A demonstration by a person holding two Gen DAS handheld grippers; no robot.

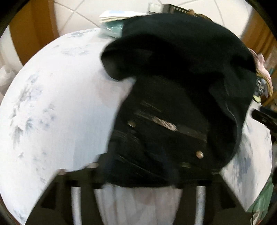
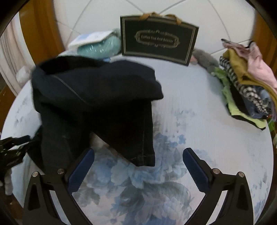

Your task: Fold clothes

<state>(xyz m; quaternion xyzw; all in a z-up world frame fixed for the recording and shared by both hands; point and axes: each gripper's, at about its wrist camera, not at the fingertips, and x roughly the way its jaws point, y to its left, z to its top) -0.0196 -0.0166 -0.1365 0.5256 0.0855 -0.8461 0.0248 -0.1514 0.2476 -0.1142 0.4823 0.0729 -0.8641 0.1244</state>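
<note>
1 floral tablecloth (image 2: 199, 121), tiled wall (image 2: 97, 13)

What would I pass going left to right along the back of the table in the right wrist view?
Teal bundle → black gift bag → grey fluffy thing → stack of folded clothes.
</note>
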